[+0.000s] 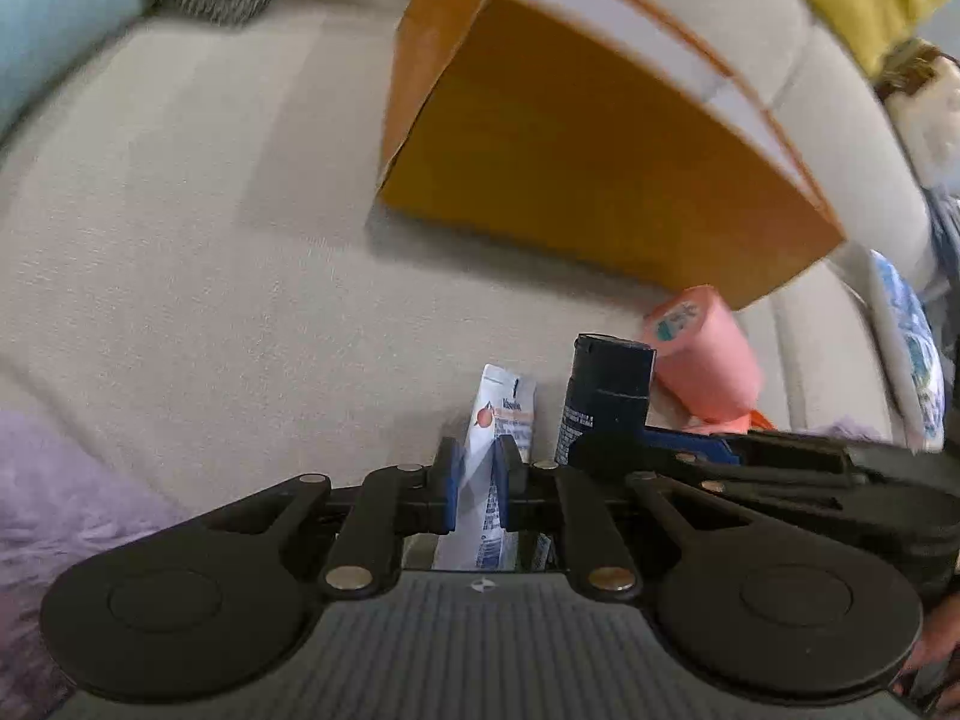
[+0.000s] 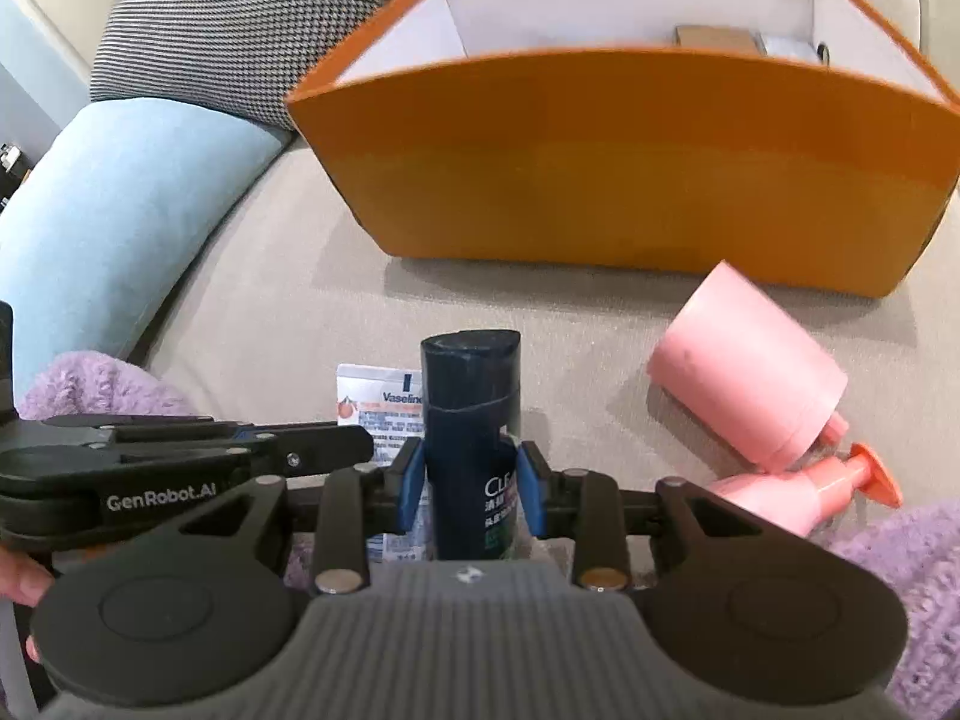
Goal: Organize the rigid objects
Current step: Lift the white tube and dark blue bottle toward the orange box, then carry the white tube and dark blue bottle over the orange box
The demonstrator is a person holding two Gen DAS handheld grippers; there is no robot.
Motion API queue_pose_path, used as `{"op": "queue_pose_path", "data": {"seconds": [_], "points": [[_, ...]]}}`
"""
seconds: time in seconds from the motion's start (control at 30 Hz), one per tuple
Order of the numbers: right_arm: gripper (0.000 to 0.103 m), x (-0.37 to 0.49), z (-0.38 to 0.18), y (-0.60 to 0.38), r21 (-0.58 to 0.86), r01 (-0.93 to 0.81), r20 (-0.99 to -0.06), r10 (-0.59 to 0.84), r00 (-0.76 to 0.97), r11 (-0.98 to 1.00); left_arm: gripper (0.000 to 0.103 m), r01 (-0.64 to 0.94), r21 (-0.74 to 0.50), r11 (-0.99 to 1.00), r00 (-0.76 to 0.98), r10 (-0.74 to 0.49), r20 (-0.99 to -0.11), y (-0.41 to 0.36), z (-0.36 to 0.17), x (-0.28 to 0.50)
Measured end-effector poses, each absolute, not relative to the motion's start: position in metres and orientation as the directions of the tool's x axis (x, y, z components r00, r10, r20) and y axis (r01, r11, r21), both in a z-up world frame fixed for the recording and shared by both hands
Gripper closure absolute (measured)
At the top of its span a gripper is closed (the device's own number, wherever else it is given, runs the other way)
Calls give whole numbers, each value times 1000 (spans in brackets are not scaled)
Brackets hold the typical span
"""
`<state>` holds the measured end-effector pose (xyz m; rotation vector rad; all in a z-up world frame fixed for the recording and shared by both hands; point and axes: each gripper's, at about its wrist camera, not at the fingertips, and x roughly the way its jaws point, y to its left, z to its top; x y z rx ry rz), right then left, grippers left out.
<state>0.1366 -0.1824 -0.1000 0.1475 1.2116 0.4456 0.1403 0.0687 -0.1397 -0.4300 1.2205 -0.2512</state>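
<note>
My left gripper (image 1: 478, 471) is shut on a flat white Vaseline sachet (image 1: 503, 414), its blue pads pinching the sachet from both sides. My right gripper (image 2: 471, 483) is shut on a dark navy Clear bottle (image 2: 471, 420), cap pointing away. In the right wrist view the Vaseline sachet (image 2: 375, 399) shows just left of the bottle, with the left gripper's arm reaching in from the left. In the left wrist view the dark bottle (image 1: 603, 396) stands right of the sachet. An orange box (image 2: 630, 180) with a white inside sits beyond on the sofa; small items lie in its far right corner.
A pink pump bottle (image 2: 750, 366) lies on its side on the beige sofa seat (image 2: 270, 300), right of the dark bottle. A lilac fluffy blanket (image 1: 54, 510) covers the near edge. Light blue (image 2: 114, 222) and houndstooth cushions (image 2: 240, 18) lean at the back left.
</note>
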Motion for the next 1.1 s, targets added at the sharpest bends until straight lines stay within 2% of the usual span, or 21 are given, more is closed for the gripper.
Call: {"op": "queue_pose_path", "data": {"seconds": [0.07,0.2,0.27,0.57,0.77,0.83,1.1], "points": [[69,140,-109,-180,350,-230,-877,404,260,908,89,-87,-462,883,297,-419,-858,70,-152,147],[69,143,-119,-178,355,-215,-880,403,250,910,80,-100,-452,886,265,-414,-871,66,-159,152],[69,147,-123,-182,378,-188,-877,415,241,907,69,-112,-466,878,245,-430,-869,65,-165,155],[69,151,-131,-198,456,-124,-854,472,218,881,54,-125,-526,841,203,-497,-844,61,-172,162],[69,153,-135,-210,484,-83,-847,490,204,871,54,-68,-518,853,173,-501,-848,52,-172,159],[69,153,-136,-210,480,-77,-850,485,205,874,59,-50,-525,850,160,-512,-844,50,-173,158],[69,148,-134,-209,447,-68,-863,450,228,892,59,0,-528,849,128,-523,-842,38,-175,153]]}}
